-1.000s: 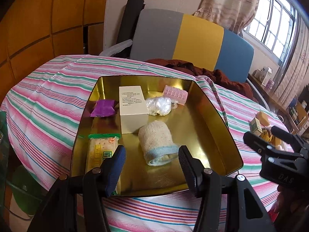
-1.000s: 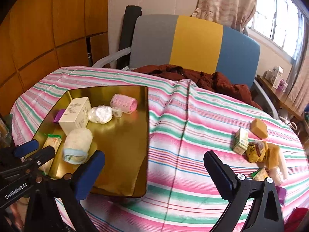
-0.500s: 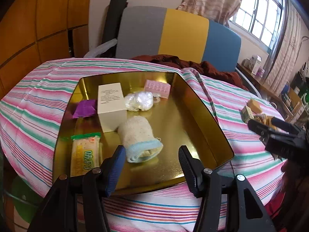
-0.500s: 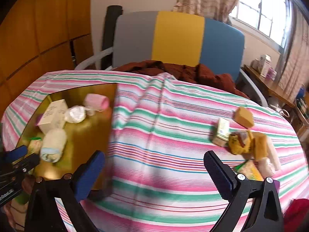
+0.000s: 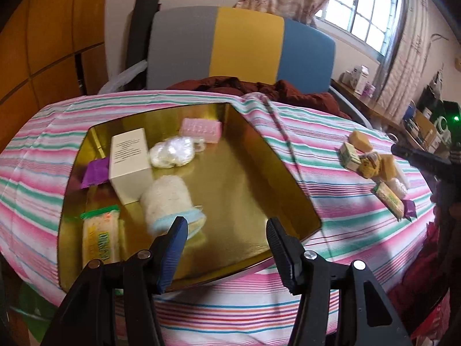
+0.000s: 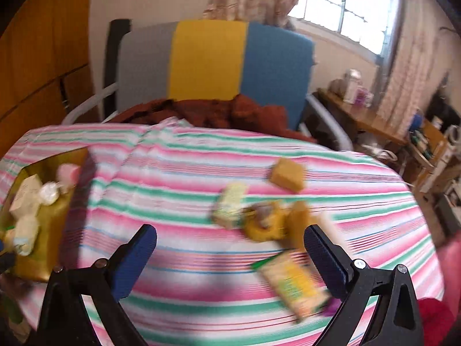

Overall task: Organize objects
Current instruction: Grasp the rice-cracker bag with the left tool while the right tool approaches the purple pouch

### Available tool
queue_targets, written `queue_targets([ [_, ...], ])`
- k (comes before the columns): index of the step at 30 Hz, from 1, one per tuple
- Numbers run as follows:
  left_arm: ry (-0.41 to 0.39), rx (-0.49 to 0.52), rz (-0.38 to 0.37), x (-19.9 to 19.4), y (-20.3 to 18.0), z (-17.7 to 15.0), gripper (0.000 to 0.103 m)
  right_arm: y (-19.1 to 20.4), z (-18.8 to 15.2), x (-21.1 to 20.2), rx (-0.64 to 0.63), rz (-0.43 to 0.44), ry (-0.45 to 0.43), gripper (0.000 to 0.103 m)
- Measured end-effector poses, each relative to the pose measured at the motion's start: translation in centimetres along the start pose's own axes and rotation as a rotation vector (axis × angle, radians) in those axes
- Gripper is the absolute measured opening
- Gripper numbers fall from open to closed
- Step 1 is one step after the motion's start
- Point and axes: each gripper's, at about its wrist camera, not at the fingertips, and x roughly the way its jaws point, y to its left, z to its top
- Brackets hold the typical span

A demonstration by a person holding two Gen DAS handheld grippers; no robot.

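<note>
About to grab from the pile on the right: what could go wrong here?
The pile is tightly packed, so the open right gripper may catch two items or scatter them. The wrapped packet lies near the table edge and could be pushed off. The right view is blurred, so aim is uncertain.

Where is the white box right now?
Left wrist view: the white box stands in the gold tray, left half, between the purple packet and the clear plastic bundle, behind the rolled sock.

Grey-yellow-blue chair (image 5: 242,49) against pale wall, daylit window (image 5: 363,14), wood panelling (image 5: 43,43).
</note>
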Motion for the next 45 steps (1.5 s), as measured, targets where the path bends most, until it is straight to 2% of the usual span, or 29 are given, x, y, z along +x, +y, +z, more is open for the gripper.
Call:
queue_targets([
  [6,-0.017,0.098,-0.050,0.2,-4.0,1.3,0.058,-8.7,-0.5,1.2,0.230,-0.101,0.007,0.103],
  [9,-0.009,0.146,-0.091,0.7,-6.5,2.3,0.058,-13.1,-1.8,1.5,0.440,-0.104,0.005,0.103],
  [12,0.020,0.179,-0.129,2.0,-9.0,3.0,0.058,-16.1,-3.0,1.1,0.617,-0.065,-0.009,0.103],
  [18,0.125,0.256,-0.256,5.2,-15.4,3.3,0.058,-17.4,-3.6,1.7,0.709,-0.029,0.020,0.103],
  [24,0.216,0.330,-0.327,8.9,-21.7,3.2,0.057,-17.9,-4.0,1.2,0.737,0.011,-0.003,0.103],
  [30,0.339,0.242,-0.446,13.4,-26.3,4.6,0.056,-17.2,-3.8,1.5,0.710,0.043,-0.009,0.103],
  [33,0.393,0.187,-0.454,15.6,-27.6,5.2,0.056,-17.2,-3.7,0.7,0.696,0.026,-0.047,0.103],
  [37,0.492,0.056,-0.492,18.2,-28.9,5.3,0.056,-18.0,-4.0,0.4,0.735,0.033,-0.065,0.103],
  [40,0.530,0.009,-0.485,19.4,-30.0,5.3,0.056,-18.5,-4.3,0.6,0.767,0.050,-0.057,0.103],
  [45,0.539,-0.011,-0.410,20.4,-32.0,5.3,0.057,-19.0,-4.6,0.6,0.796,0.065,-0.057,0.103],
])
